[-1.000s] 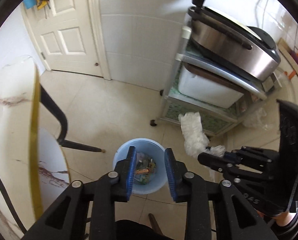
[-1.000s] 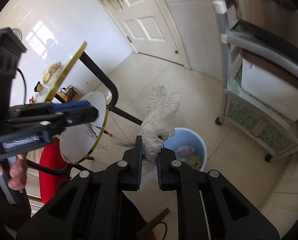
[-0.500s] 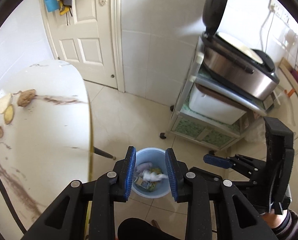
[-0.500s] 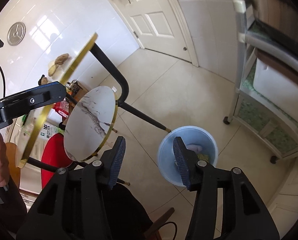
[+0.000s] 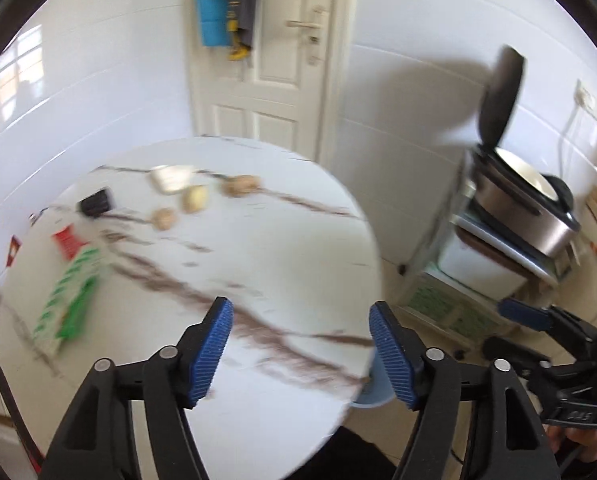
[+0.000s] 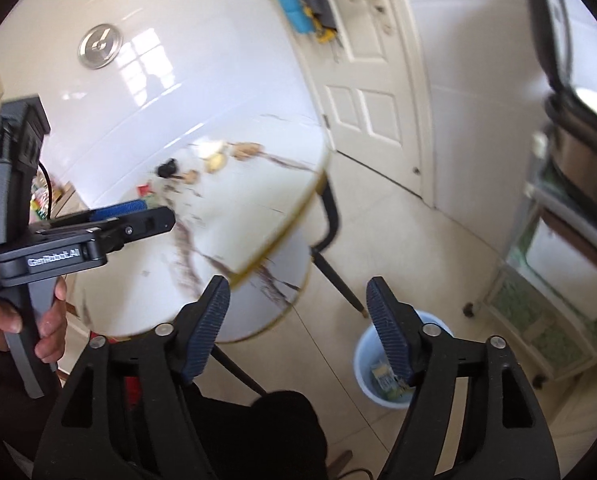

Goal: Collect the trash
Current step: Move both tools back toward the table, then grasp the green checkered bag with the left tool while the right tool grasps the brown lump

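Left gripper: jaws wide apart, nothing between them, poised over near edge of round marble table. Right gripper: jaws equally spread, empty, angled down toward floor.

Trash on tabletop, far-left side, well apart from both grippers: green-and-white carton lying flat near left rim; red wrapper just beyond it; small black object further back. Row of tan food scraps plus pale flat piece toward far edge. All blurred; exact nature hard to tell.

Blue bin on floor below table edge, already holding some waste. Only a sliver visible from left view, peeking under rim.

Metal cart with open-lidded cooker to the right, near bin.

Risks, judged from this layout:
- Heavy motion blur in both views; fast swing toward table could overshoot and knock scraps off the rim.
- Carton wide and flat: closing across its broad face likely to slip; narrow edge a safer bite.
- Food scraps small and rounded: likely to roll or squirt out under pad pressure, possibly onto floor.
- Bin partly tucked under tabletop: release from above may clip the rim and miss.
- Both grippers close together on right side; crossing paths toward same item could end in collision.
- Thin wrapper may flatten against marble and evade the pads.
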The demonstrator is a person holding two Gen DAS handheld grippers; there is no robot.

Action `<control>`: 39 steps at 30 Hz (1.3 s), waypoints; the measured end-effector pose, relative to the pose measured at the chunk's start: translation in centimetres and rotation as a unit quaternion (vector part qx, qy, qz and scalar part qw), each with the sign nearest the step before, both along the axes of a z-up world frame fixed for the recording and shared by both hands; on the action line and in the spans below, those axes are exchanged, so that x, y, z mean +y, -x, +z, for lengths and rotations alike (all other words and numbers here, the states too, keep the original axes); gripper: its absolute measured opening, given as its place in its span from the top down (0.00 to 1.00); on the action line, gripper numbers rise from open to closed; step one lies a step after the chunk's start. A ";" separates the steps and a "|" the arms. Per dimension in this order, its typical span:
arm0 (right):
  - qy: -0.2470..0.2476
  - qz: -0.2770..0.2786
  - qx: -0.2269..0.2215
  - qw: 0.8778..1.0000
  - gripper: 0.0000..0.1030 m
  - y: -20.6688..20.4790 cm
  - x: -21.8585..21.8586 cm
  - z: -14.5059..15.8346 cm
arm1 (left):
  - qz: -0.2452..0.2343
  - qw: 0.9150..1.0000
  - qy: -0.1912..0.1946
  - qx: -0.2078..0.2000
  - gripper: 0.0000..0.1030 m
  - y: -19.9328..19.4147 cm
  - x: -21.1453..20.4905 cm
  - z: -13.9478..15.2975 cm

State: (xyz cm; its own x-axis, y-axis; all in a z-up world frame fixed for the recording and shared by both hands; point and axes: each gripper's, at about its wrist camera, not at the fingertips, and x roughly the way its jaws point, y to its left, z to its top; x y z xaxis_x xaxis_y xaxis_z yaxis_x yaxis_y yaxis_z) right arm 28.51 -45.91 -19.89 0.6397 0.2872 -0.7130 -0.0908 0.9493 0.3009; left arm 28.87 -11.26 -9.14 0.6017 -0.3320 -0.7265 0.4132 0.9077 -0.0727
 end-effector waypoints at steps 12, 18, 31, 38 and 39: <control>0.037 0.075 -0.017 0.996 0.24 -5.0 11.3 1.9 | 0.132 0.991 -0.019 0.015 0.17 -3.2 14.2 -1.6; 0.054 0.098 -0.007 0.994 0.24 -9.1 14.9 1.1 | 0.138 0.989 -0.047 0.038 0.17 -6.8 14.9 -3.4; 0.106 0.085 0.028 0.990 0.24 -19.4 14.8 -2.2 | 0.117 0.993 -0.021 0.027 0.61 -10.5 16.7 -5.4; 0.121 0.084 0.055 0.988 0.24 -24.2 14.1 -5.0 | 0.120 0.992 0.012 0.032 1.00 -11.7 18.6 -5.0; 0.120 0.085 0.059 0.987 0.24 -24.5 14.1 -5.3 | 0.118 0.993 0.009 0.032 1.00 -11.8 18.7 -5.1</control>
